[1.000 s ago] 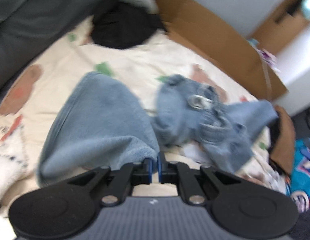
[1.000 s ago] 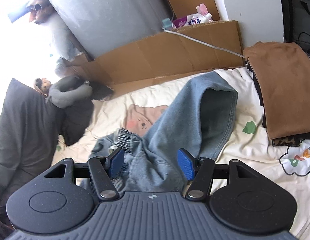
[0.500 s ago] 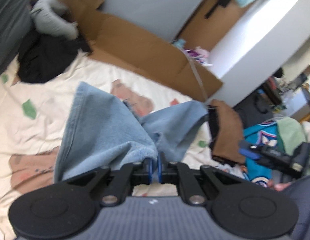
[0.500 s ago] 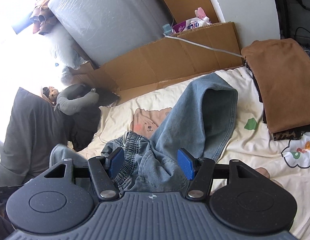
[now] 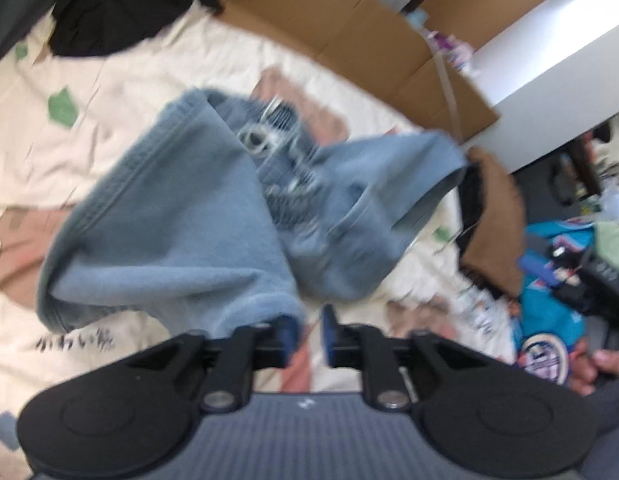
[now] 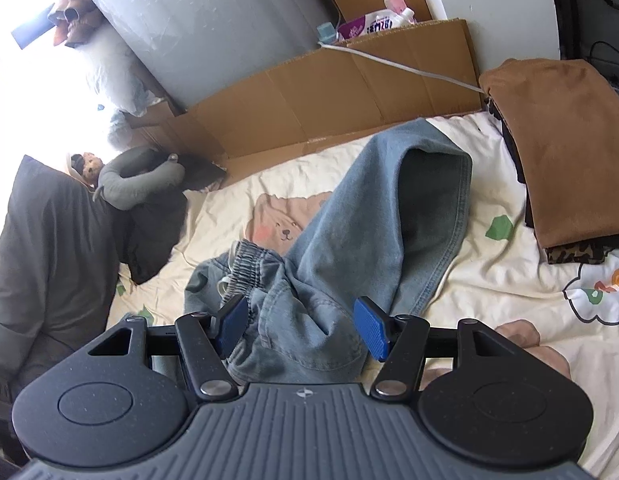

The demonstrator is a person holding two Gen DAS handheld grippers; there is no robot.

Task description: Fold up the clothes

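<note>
The jeans (image 6: 373,232) lie crumpled on the bed sheet (image 6: 509,300), one leg extending toward the cardboard (image 6: 329,92) behind. A folded clothes stack (image 6: 561,152) sits right of the jeans. A neck pillow (image 6: 137,178) lies at far left.

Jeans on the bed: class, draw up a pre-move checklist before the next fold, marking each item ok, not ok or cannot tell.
1. Left gripper letting go: ok, jaws opening, jeans hem at one pad's edge.
2. Right gripper open: ok, astride bunched denim.
3. Jeans flat: not ok, waistband crumpled.
4. Legs aligned: not ok, splayed apart.
5. Folded brown garment clear of jeans: ok.
</note>
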